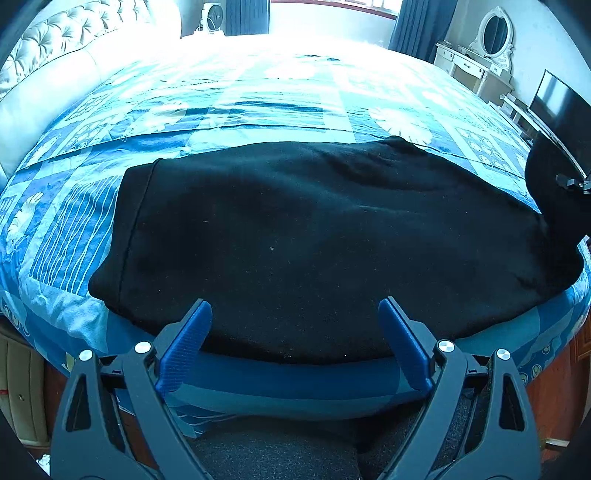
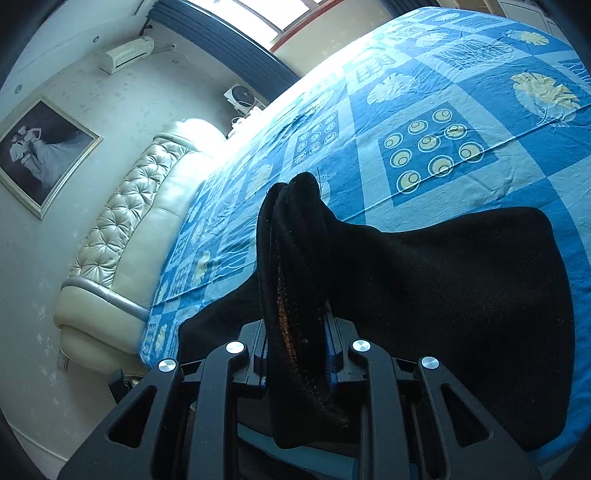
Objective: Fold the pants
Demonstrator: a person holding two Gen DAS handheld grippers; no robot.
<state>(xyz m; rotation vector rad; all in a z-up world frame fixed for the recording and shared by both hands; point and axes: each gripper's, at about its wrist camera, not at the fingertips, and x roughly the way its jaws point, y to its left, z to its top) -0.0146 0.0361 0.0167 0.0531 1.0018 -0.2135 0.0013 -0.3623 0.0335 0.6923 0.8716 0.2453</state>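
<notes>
Black pants (image 1: 314,229) lie flat across the near part of a bed with a blue patterned sheet (image 1: 258,107). In the left wrist view my left gripper (image 1: 295,306) hangs open over the pants' near edge, its blue pads (image 1: 188,343) wide apart with nothing between them. At the far right, one end of the pants rises off the bed where part of my right gripper (image 1: 571,182) shows. In the right wrist view my right gripper (image 2: 299,339) is shut on that bunched end of the pants (image 2: 295,258). The fabric hides most of its fingers, and the rest of the pants trails to the right.
A cream tufted headboard (image 2: 122,236) borders the bed. A white dressing table with an oval mirror (image 1: 495,33) and a dark TV screen (image 1: 554,107) stand at the right. A fan (image 1: 212,16), curtains, a framed picture (image 2: 40,155) and a wall air conditioner (image 2: 127,53) are farther off.
</notes>
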